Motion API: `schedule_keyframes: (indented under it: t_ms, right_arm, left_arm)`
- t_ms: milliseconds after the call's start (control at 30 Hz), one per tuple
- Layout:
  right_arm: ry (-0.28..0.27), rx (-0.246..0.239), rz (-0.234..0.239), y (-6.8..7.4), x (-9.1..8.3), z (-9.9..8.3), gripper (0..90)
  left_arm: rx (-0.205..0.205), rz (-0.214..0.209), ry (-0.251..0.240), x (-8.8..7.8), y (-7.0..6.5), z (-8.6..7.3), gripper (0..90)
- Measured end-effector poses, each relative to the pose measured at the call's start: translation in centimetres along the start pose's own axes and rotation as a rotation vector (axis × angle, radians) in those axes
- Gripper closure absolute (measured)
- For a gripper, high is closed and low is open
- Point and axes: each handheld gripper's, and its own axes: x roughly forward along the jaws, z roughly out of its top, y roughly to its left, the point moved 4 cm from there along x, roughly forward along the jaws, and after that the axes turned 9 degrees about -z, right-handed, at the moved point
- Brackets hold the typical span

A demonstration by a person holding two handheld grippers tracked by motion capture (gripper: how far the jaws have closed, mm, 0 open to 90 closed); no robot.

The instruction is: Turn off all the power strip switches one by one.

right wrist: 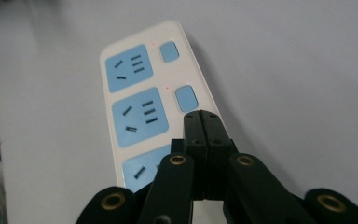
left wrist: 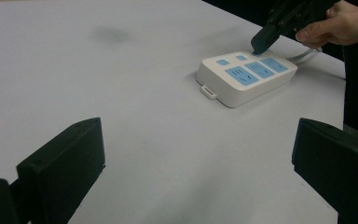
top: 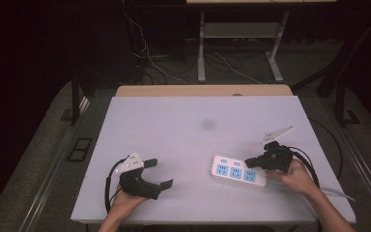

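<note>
The right gripper had its two black jaws pressed flat together with nothing between them, and its closed tip sat on the power strip, on the switch side just below the second blue switch. Whether the tip actually pressed a third switch could not be told, because the jaws covered that spot in the right gripper view. The lowest of the three blue sockets was half hidden behind the jaws as well. In the left gripper view the same tip came down on the far edge of the strip, and the right hand was cut off by the frame's top corner.

The strip lay flat on the white table, toward its near right part, with its pale cord partly hidden under the right hand.

The left gripper was well apart from the strip, near the table's front left, its jaws spread wide and empty. A faint grey smudge marked the table's middle.
</note>
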Motion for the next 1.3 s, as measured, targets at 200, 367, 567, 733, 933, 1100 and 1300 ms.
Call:
schedule_keyframes:
  t_ms: [200,367,567,733,933,1100,1300]
  right_arm:
    - [0.014,-0.008,-0.028,-0.2,-0.6,-0.3,90.0]
    - [0.017,-0.007,-0.020,-0.1,-1.0,-0.4,90.0]
    - [0.014,-0.019,-0.016,0.1,-1.6,0.4,90.0]
    - [0.009,-0.034,-0.012,0.4,-2.3,1.5,90.0]
    - [0.009,-0.060,-0.016,0.6,-3.0,2.7,90.0]
    - [0.012,-0.065,-0.010,0.8,-3.4,3.6,90.0]
    - [0.025,-0.081,-0.002,1.1,-3.3,4.4,90.0]
  left_arm:
    - [0.000,0.001,0.000,0.1,0.0,0.0,0.8]
    - [-0.001,0.001,0.003,0.1,0.0,0.0,0.8]
    - [-0.002,0.001,-0.002,0.0,0.0,0.0,0.8]
    - [-0.002,0.003,-0.003,0.0,0.0,0.0,0.8]
    - [0.000,0.003,-0.005,0.0,0.0,0.0,0.8]
    - [0.000,0.003,-0.005,0.0,0.0,0.0,0.8]
    - [0.001,0.002,-0.005,0.0,0.0,0.0,0.8]
